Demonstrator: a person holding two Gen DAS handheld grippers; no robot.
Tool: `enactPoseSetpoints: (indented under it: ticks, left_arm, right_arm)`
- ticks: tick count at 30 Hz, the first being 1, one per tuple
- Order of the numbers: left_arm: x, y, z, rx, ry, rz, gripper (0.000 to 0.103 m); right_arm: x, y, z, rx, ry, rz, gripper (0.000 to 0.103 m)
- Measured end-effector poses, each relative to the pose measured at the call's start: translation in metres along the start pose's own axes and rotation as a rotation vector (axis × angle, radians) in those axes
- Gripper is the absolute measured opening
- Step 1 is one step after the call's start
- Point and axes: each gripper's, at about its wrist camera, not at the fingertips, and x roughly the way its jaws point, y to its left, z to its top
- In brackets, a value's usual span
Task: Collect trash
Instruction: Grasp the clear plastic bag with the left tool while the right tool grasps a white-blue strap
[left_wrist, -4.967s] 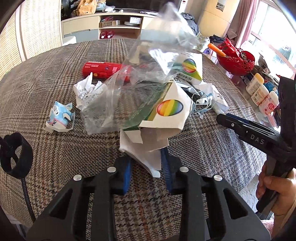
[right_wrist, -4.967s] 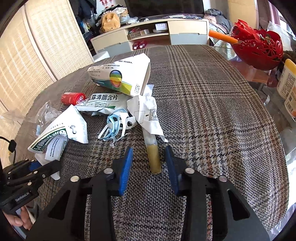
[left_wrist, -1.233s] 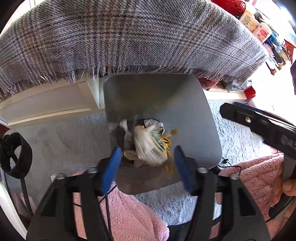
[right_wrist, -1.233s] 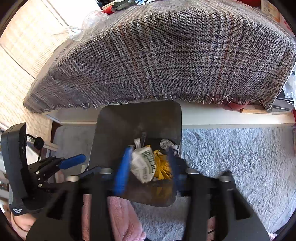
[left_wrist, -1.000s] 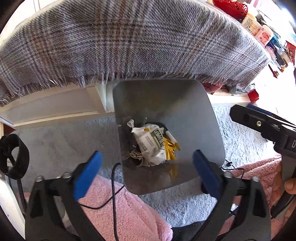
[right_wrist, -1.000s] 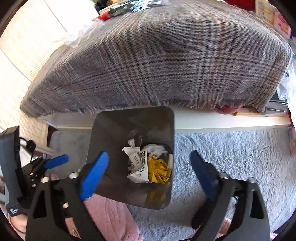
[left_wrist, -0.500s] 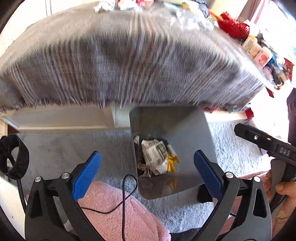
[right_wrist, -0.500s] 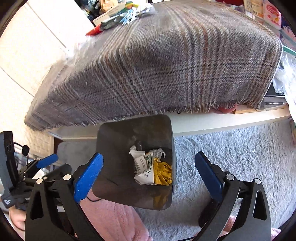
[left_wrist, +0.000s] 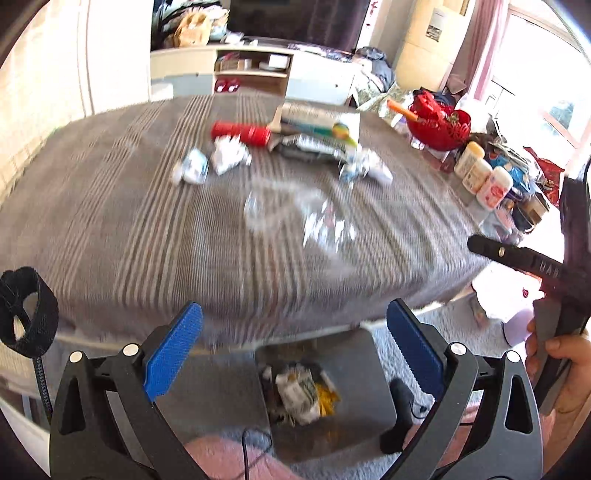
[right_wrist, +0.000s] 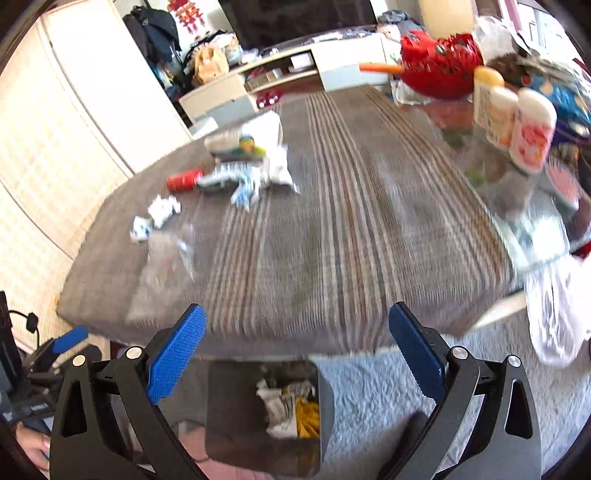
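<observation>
Both sets of jaws stand wide apart and carry nothing: the left gripper and the right gripper hang just off the near edge of the desk, above the bin on the floor, which already has crumpled paper and yellow scraps in it.

The clear bag is the landmark. It lies flat on the plaid cloth, the nearest piece of trash to that near edge, ahead of the left gripper and ahead-left of the right gripper, so the left looks the closer of the two. It has no clear long axis; motion blur hides its outline.

Beyond the bag, to its far left, sit a small cup and a paper wad, just beside each other. Farther still lies the red tube, long axis running across the view, touching the box and foil packs at its right end. Right of the bag, the cloth is bare to the desk's edge, where bottles crowd a neighbouring surface; reaching room looks freest straight ahead.
</observation>
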Motion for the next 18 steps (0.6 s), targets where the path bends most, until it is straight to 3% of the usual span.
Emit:
enactPoseSetpoints:
  ticks: [9, 18]
  left_arm:
    - [0.049, 0.0, 0.046, 0.036, 0.016, 0.04, 0.095]
    - [0.087, 0.001, 0.056, 0.07, 0.062, 0.043, 0.095]
  right_arm:
    - [0.048, 0.036, 0.067, -0.063, 0.026, 0.045, 0.1]
    - [0.106, 0.054, 0.085, -0.054, 0.067, 0.043, 0.097]
